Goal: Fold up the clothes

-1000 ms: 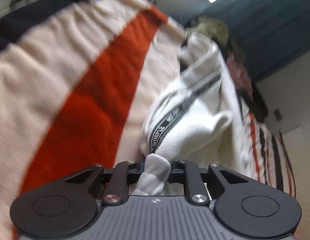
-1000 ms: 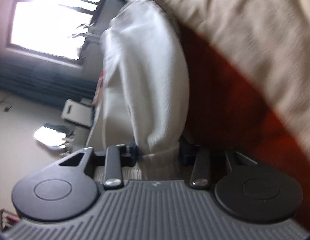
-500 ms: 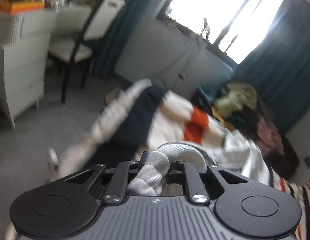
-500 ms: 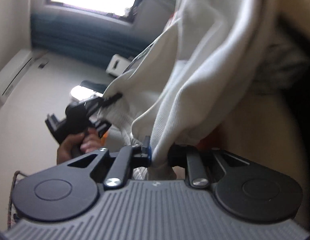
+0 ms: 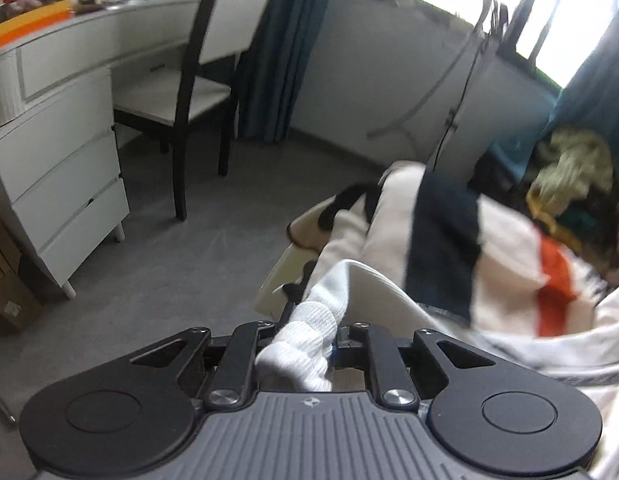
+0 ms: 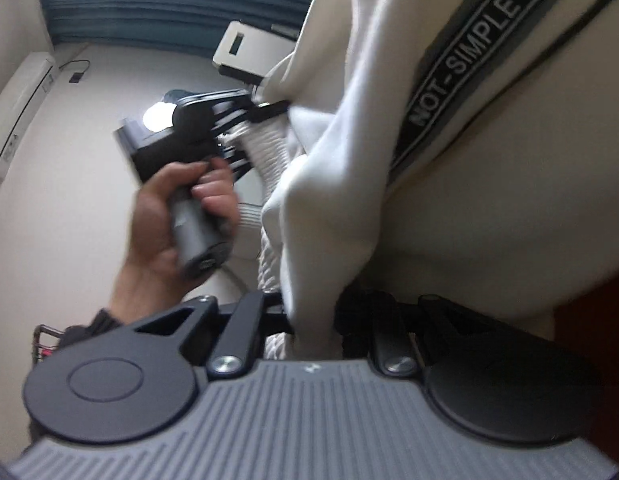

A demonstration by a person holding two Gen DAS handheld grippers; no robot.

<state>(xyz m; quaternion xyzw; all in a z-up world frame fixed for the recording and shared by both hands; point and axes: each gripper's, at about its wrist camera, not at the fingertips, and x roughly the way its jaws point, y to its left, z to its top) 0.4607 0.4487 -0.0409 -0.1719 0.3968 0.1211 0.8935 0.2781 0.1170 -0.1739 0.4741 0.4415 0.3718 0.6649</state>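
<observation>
A white sweatshirt (image 6: 469, 200) with a black band (image 6: 465, 68) reading "NOT-SIMPLE" hangs lifted between both grippers. My left gripper (image 5: 311, 322) is shut on its white ribbed edge (image 5: 301, 348), which bunches out between the jaws. In the right wrist view my right gripper (image 6: 313, 312) is shut on a fold of the same cloth. That view also catches the left gripper (image 6: 265, 120), held in a person's hand (image 6: 161, 216), pinching the ribbed edge. Cloth hides the fingertips of both grippers.
A bed under a cream, navy and orange striped blanket (image 5: 509, 248) lies to the right, with a pile of clothes (image 5: 569, 176) at its far end. A black chair (image 5: 189, 92), a white dresser (image 5: 57, 168) and grey carpet (image 5: 189, 260) fill the left.
Both grippers swung fast away from the blanket, lifting the sweatshirt off the bed. The right jaws closed tighter on the cloth. The left gripper and its hand came into the right wrist view.
</observation>
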